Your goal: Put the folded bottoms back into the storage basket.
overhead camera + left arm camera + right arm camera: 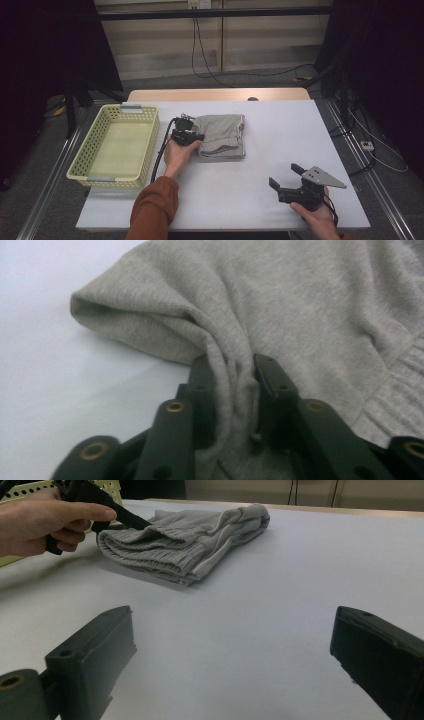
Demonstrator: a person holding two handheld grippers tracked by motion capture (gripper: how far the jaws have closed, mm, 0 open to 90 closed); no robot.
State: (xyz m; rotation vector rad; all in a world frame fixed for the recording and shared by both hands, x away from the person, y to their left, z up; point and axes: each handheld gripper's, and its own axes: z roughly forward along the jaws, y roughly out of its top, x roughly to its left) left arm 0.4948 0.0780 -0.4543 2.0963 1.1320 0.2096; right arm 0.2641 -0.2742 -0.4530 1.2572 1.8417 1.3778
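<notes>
Though bunched, garment [300, 305] type unclear.

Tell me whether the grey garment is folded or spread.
Folded: the garment lies as a compact stack, its layered edges showing in the right gripper view; left gripper pinches one edge.

The right tool [232, 665] hangs low over the white surface [280, 590], jaws wide apart — far left, a hand [42, 520] presses the other tool [122, 517] into folded grey knitwear [185, 537].

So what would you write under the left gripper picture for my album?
Left gripper pinching a fold of the folded grey garment on the white table.
</notes>
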